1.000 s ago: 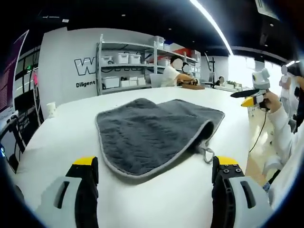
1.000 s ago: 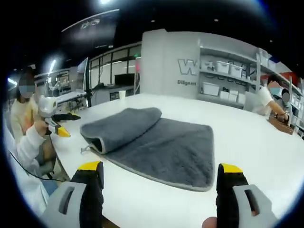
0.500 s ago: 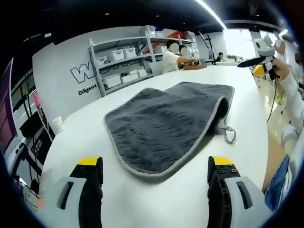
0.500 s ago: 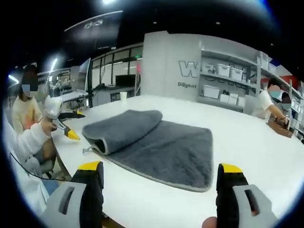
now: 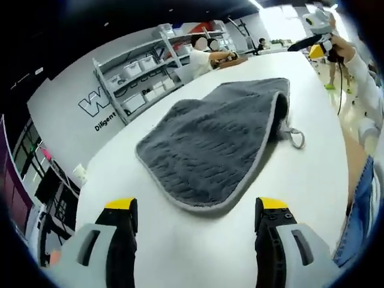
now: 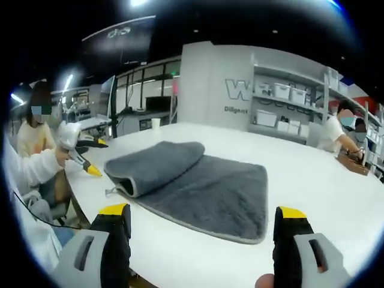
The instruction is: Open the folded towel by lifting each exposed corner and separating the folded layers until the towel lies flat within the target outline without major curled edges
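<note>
The left gripper (image 5: 196, 231) holds its yellow-tipped jaws wide apart with nothing between them, above the bare white table (image 5: 312, 174) on the near side of the towel. Against a second ago its view has rolled and dipped, so the table now slopes across the picture. The camera has turned; the towel itself lies as it did. The right gripper (image 6: 204, 239) is likewise spread and empty, and its view matches the earlier one almost exactly.

The grey towel (image 5: 216, 141) lies on the table ahead of both grippers, touched by neither. It is folded: in the right gripper view, the upper layer (image 6: 157, 165) is doubled over the left part of the towel, its rolled edge facing the camera. A small hanging loop (image 5: 294, 137) sticks out at the fold side.

In the left gripper view the right gripper shows at the upper right, in a hand with a white sleeve (image 5: 359, 66). In the right gripper view the left one shows at the left, lower and nearer the table edge than a second ago.

Beyond the table, metal shelving (image 6: 288, 102) against the grey wall carries white bins (image 6: 281, 90); their contents cannot be made out. A person in white (image 5: 198, 57) stands beside the shelves.
</note>
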`<state>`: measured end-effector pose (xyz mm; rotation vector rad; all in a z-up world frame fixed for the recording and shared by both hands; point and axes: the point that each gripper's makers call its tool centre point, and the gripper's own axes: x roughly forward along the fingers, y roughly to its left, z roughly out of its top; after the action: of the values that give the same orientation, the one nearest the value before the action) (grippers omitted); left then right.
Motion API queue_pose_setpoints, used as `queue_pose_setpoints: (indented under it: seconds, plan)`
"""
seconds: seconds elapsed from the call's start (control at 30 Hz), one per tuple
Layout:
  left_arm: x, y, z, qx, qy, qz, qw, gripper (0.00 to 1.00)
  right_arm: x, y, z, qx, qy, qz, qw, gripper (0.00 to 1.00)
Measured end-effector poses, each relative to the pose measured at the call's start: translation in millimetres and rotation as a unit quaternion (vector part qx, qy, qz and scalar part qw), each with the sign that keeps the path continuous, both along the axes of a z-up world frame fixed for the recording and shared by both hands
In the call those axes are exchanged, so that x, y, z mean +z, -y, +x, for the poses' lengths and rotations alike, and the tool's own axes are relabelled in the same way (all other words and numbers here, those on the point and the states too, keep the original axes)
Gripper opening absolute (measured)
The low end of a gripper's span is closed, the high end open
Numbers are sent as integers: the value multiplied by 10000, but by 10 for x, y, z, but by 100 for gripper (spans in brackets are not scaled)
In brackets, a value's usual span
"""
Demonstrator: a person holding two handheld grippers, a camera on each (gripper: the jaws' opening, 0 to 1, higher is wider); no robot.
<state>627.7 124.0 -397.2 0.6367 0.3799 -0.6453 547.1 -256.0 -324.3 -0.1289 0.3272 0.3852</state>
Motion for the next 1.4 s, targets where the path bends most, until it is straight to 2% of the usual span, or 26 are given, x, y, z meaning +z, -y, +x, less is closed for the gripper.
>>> queue_pose_setpoints:
  seconds: [0.2,0.23,0.3,0.37,0.43,0.5,0.6,0.7,0.77,0.87,0.9,0.97,1.0,1.1,1.2,1.23,1.33,1.4]
  plan:
    - [11,9,130,-130,108,60,9998,76,64,-18,-10,34,122,24,9999,99]
    - [40,-2,165,-147,235,130,9995,75,72,-16,-12,29,142,30,9999,99]
    - [43,-21,180,-158,292,253,9991,70,81,-5,-9,3,159,50,9999,99]
    - [88,-9,200,-303,538,513,9968,67,77,7,-9,-28,173,62,9998,99]
    - [93,14,180,-417,625,683,9948,63,69,9,-3,-24,160,75,9998,99]
    - [108,51,148,-622,873,1106,9881,55,58,0,-9,-13,145,77,9999,99]
    - [80,89,105,-857,1153,1771,9736,42,55,-16,-11,20,143,85,9999,99]
    - [-4,145,58,-1085,1184,2075,9649,29,57,-24,-9,34,150,108,9998,99]
    - [-38,164,51,-1159,1203,2166,9619,23,58,-23,-9,31,150,117,9998,99]
    - [-85,152,55,-1350,1392,2822,9396,17,49,-16,-9,17,136,125,9998,99]
    - [-99,150,46,-1431,1469,3070,9294,15,45,-15,-9,12,132,133,9998,99]
    - [-156,151,22,-1657,1608,3653,9018,6,36,-16,-4,14,117,140,9998,99]
    - [-178,163,15,-1721,1685,3831,8917,4,32,-18,-3,16,111,138,9998,99]
    - [-219,181,-10,-1799,1740,4143,8751,3,22,-15,8,19,92,149,9998,99]
    - [-195,171,9,-1892,2002,4623,8428,3,20,-10,12,20,84,166,9998,99]
    - [-185,160,5,-1886,2037,4693,8383,3,17,-7,12,19,79,164,9998,99]
    - [-160,128,18,-1854,2034,4711,8381,2,21,17,16,-13,78,179,9998,99]
    - [-95,73,36,-1741,2037,4677,8423,2,22,14,17,-22,80,198,9998,99]
